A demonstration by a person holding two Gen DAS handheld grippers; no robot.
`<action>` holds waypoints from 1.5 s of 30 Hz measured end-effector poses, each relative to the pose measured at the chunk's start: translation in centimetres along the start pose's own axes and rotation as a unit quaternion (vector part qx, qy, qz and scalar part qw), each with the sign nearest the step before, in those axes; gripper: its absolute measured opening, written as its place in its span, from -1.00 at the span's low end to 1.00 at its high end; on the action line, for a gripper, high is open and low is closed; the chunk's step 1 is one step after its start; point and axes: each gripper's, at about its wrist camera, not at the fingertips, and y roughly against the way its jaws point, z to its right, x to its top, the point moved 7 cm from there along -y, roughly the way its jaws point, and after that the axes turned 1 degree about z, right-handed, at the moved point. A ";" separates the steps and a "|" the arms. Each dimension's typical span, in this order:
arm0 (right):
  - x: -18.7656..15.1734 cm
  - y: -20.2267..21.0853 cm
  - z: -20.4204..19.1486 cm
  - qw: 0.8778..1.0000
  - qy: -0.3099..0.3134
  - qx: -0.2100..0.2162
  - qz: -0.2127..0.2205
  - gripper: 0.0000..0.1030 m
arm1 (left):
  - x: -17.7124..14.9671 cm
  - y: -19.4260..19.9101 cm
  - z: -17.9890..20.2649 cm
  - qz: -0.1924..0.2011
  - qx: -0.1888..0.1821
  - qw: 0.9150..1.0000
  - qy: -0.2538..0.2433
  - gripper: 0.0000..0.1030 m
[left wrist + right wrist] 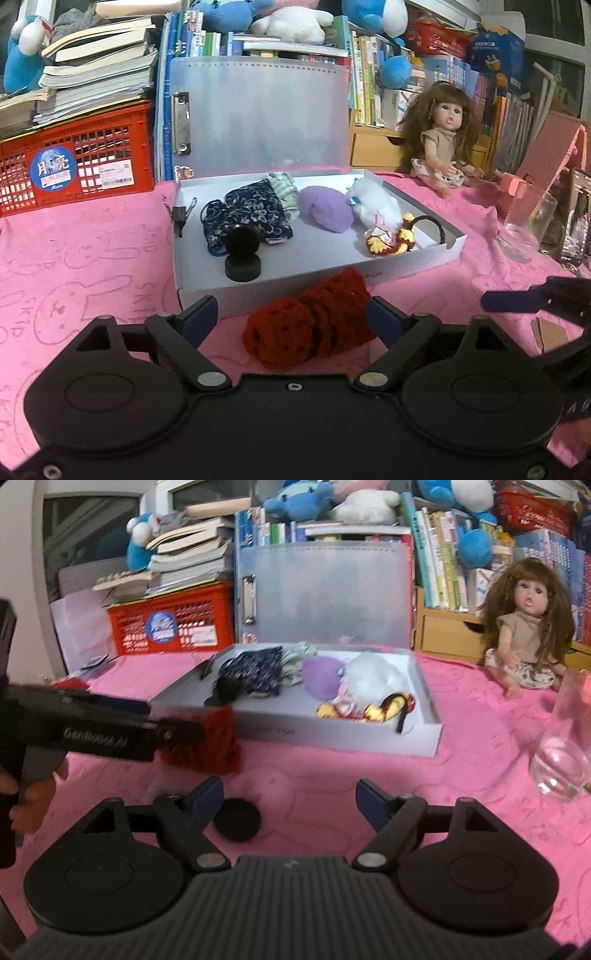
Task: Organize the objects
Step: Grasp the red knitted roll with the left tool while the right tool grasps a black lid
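A white box (406, 267) with its lid up stands on the pink cloth; it also shows in the right wrist view (332, 734). Inside lie a dark floral pouch (251, 214), a purple pad (325, 208), a white fluffy toy (375, 201), a yellow-red knitted piece (388, 242) and a black round case (242, 254). My left gripper (291, 319) is open, its fingers on either side of a red crocheted piece (306, 325), seen blurred in the right wrist view (207, 742). My right gripper (290, 799) is open and empty above the cloth, with a black disc (238, 819) by its left finger.
A doll (441, 140) sits at the back right. A clear glass (526, 221) stands right of the box, a phone (576, 221) beyond it. A red crate (81, 158) with stacked books stands at the back left. Bookshelves and plush toys fill the back.
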 end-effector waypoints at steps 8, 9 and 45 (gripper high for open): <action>-1.6 -0.6 -0.9 1.000 -0.003 0.010 -0.016 0.69 | -0.4 -0.5 0.7 -0.006 0.000 1.000 -0.002 0.75; -1.7 -0.7 -1.0 1.000 -0.004 0.009 -0.017 0.69 | -0.5 -0.5 0.7 -0.007 0.000 1.000 -0.001 0.75; -1.6 -0.5 -1.8 1.000 0.024 -0.006 -0.005 0.72 | -1.2 -1.4 1.2 -0.012 0.000 1.000 0.018 0.79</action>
